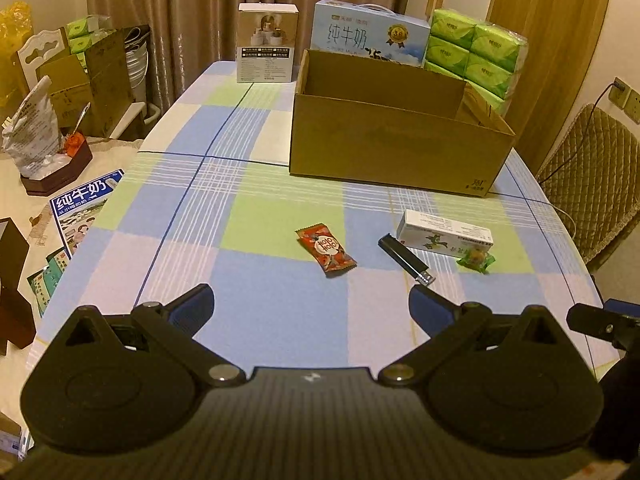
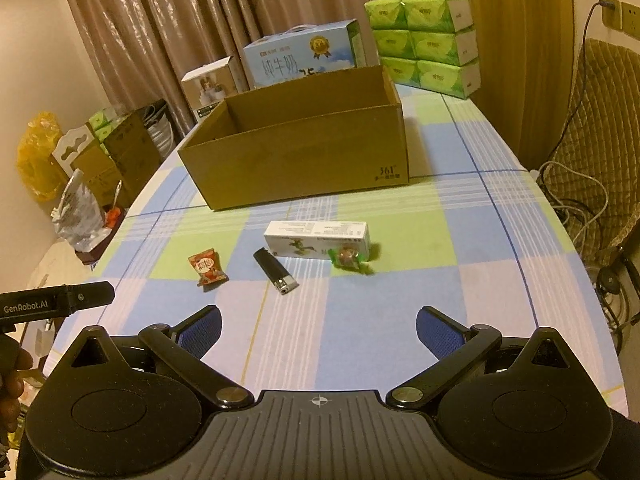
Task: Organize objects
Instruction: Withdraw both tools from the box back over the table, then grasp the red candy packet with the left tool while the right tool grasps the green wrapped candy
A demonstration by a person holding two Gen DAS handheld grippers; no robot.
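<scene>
- Both tools, left tool [image 1: 311, 304] and right tool [image 2: 318, 326], hover wide apart, holding nothing.
- Red snack packet [image 1: 326, 252], lighter [image 1: 406, 258], white carton [image 1: 444, 234] and green candy [image 1: 476, 260] lie on the tabletop [image 1: 256, 208].
- Cardboard box [image 1: 396, 156] (apparently unfilled) waits behind; sorting seems unstarted.

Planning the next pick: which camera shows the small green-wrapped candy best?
The right wrist view: the small green-wrapped candy sits near the picture's centre, its brown middle and twisted ends clear, against the white rectangular carton. The left wrist view shows it farther right, smaller and blurrier.
</scene>
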